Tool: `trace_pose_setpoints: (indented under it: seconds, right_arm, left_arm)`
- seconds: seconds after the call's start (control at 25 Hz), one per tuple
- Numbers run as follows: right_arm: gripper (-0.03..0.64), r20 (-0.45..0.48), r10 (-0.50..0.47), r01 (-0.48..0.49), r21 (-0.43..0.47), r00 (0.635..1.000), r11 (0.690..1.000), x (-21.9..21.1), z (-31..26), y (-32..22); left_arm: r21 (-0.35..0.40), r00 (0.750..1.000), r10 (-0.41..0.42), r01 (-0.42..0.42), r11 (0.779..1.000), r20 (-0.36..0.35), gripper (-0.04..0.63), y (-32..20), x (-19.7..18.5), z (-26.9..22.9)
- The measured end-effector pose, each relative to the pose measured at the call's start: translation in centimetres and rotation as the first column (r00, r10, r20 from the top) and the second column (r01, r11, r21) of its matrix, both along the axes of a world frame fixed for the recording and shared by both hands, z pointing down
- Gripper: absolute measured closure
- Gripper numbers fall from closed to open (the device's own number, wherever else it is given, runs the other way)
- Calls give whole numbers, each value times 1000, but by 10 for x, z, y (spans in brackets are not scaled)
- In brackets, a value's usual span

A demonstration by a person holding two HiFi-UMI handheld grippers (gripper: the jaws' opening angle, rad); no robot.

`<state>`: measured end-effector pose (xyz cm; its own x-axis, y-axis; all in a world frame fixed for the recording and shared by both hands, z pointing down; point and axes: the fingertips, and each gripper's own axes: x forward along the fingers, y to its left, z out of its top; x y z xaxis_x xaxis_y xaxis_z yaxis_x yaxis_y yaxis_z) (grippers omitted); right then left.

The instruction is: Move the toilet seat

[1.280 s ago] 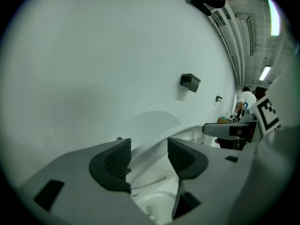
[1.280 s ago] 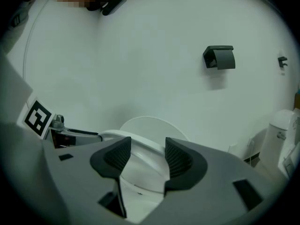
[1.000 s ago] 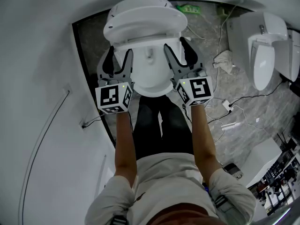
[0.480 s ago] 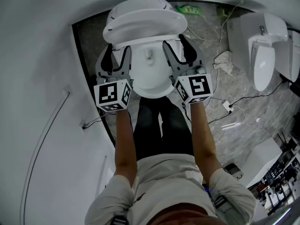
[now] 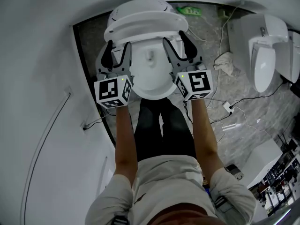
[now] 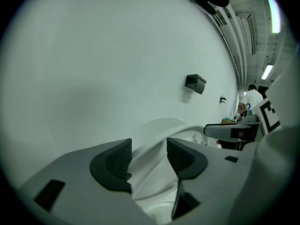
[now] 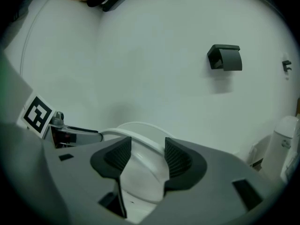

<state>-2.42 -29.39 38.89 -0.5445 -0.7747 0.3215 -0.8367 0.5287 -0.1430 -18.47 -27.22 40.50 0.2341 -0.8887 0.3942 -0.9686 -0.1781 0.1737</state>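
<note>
Raising the toilet seat [image 5: 145,20] evenly looks like the step in hand: it stands tilted up over the back edge of the bowl [image 5: 151,92], part-way between flat and upright, while the person stands at the bowl's front edge. The left gripper [image 5: 119,48] reaches along the bowl's left edge and the right gripper [image 5: 175,43] along its right edge, both pointing up at the underside of the seat's rim. In the left gripper view the tongs [image 6: 149,156] are spread, with the white rim [image 6: 161,128] running through the gap and neither pad pressed on it. The right gripper view shows the same: tongs [image 7: 147,158] released, and the curved rim [image 7: 133,131] passing between them. So the seat seems to be carried or nudged, not clenched. To do this well, I judge that both grippers should rise together at one pace, since a lead on either side would twist the hinge at the back edge. The smooth plastic will likely slide on the pads, so closing lightly on the rim before going on would give surer control. Near upright, slow down so the seat meets the wall [image 7: 154,64] behind gently.
</note>
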Motion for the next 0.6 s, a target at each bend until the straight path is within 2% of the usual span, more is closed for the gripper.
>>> trace_pose_setpoints:
  seconds: [0.6]
  right_arm:
    - [374, -40, 3, -3, 15, 999, 1000, -8, 3, -21]
  left_arm:
    - [14, 1000, -1, 1, 1000, 8, 342, -22, -7, 1]
